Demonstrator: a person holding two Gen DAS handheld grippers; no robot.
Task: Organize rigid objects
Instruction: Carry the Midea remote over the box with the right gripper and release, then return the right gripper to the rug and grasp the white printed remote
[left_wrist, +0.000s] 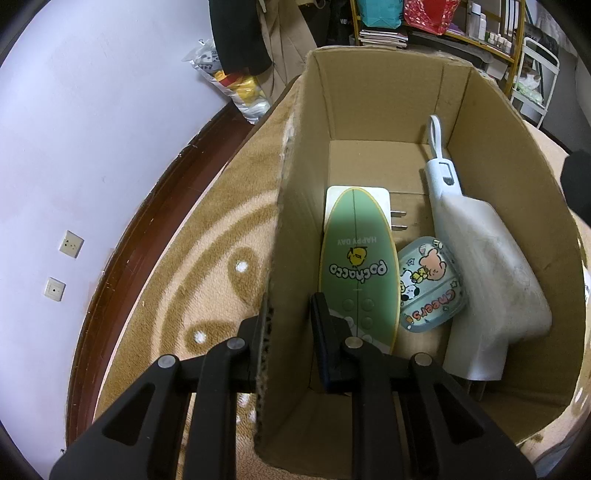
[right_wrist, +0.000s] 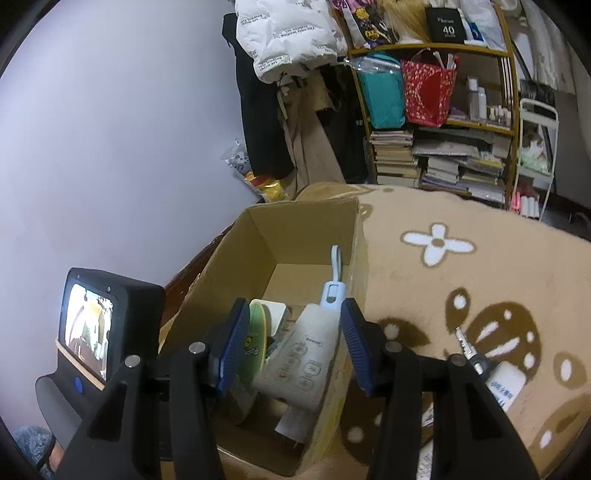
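Note:
A cardboard box (left_wrist: 388, 96) stands open on a tan patterned blanket (left_wrist: 221, 229). Inside lie a green oval Pochacco remote (left_wrist: 356, 266), a white plug adapter (left_wrist: 373, 194), a small "cheers" cartoon case (left_wrist: 430, 282) and a white multi-button device with a loop strap (left_wrist: 484, 251). My left gripper (left_wrist: 290, 321) is shut on the box's left wall, one finger inside and one outside. My right gripper (right_wrist: 291, 343) is open and empty, above the box (right_wrist: 306, 229); the white device (right_wrist: 310, 354) and green remote (right_wrist: 256, 339) show between its fingers.
On the blanket right of the box lie a white bottle (right_wrist: 506, 384) and a small metal-tipped tool (right_wrist: 467, 347). The left gripper's screen unit (right_wrist: 92, 332) is at the left. A bookshelf (right_wrist: 443, 155) and hanging clothes (right_wrist: 295, 110) stand behind, by the lilac wall.

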